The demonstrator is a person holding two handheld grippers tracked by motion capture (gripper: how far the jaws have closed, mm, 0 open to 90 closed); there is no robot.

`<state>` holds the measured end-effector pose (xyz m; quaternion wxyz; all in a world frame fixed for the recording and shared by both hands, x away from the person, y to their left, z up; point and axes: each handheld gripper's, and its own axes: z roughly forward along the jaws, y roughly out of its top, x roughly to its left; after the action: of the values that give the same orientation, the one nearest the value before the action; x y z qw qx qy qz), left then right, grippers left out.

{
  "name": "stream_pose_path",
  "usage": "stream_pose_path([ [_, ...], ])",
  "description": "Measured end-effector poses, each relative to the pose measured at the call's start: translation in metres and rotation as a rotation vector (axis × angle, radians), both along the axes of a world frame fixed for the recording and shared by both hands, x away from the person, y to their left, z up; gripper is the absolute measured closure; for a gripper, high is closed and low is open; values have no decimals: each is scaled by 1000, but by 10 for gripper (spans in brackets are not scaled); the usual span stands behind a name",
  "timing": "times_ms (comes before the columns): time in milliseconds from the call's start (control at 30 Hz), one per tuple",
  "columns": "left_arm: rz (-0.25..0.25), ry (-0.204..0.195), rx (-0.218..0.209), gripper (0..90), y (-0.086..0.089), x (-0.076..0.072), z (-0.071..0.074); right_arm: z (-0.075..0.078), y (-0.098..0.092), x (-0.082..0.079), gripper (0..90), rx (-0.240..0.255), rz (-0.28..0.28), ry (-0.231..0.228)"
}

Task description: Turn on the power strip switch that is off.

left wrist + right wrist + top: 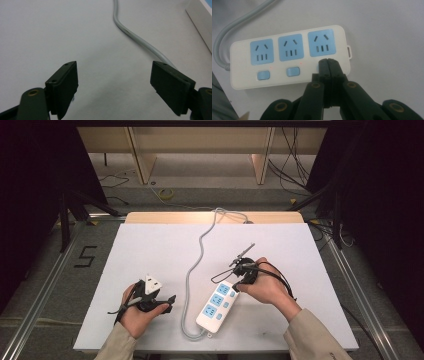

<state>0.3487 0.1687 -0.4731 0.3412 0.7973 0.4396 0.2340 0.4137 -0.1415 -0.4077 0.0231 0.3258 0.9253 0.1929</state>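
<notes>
Jaws of the right gripper [329, 65] are pressed flat together with nothing between them, their tips resting over the switch beneath the power strip's [289, 60] endmost socket, the one farthest from its grey cord [192, 270]. The strip lies on the white table [150, 245] near the person's edge, its long axis running diagonally away from the person, and the right hand [267, 287] is by far the nearer. Left of the strip, beyond the cord, the left gripper [113, 87] hangs wide open and empty. Any press probably comes straight down.
</notes>
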Motion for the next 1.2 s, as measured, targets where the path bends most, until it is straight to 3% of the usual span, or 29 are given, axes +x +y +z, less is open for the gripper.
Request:
stream_pose_path([
  [1200,-4,-2,1,222,-1,0,0,-10,12,10,900,-41,8,32],
])
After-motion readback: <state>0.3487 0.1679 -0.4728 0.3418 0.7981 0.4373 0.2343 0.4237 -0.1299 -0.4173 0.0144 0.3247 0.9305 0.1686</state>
